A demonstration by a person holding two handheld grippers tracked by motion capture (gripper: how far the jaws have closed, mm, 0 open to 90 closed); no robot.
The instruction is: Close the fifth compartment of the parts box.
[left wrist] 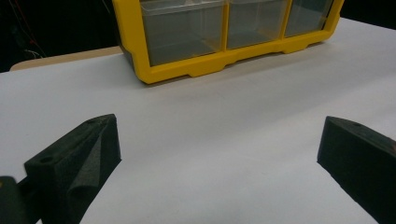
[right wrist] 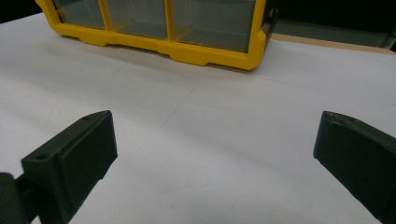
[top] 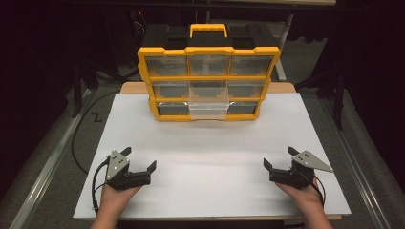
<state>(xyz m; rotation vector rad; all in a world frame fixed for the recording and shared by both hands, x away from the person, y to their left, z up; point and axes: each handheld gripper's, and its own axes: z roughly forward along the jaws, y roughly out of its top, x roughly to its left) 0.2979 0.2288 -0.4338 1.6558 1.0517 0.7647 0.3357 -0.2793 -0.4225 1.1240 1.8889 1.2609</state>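
Observation:
A yellow drawer organizer with clear drawers stands upright at the back middle of the white table sheet. Its middle bottom drawer sticks out a little from the frame. My left gripper rests near the front left, held by a hand, jaws wide apart with nothing between them. My right gripper rests near the front right, also open and empty. In the left gripper view the organizer lies ahead, beyond my left gripper. The right gripper view shows the organizer ahead of my right gripper.
The white sheet lies on a wooden tabletop whose edge shows behind it. A black cable runs along the floor at the left. Dark stands flank the table at the back. Bare sheet stretches between the grippers and the organizer.

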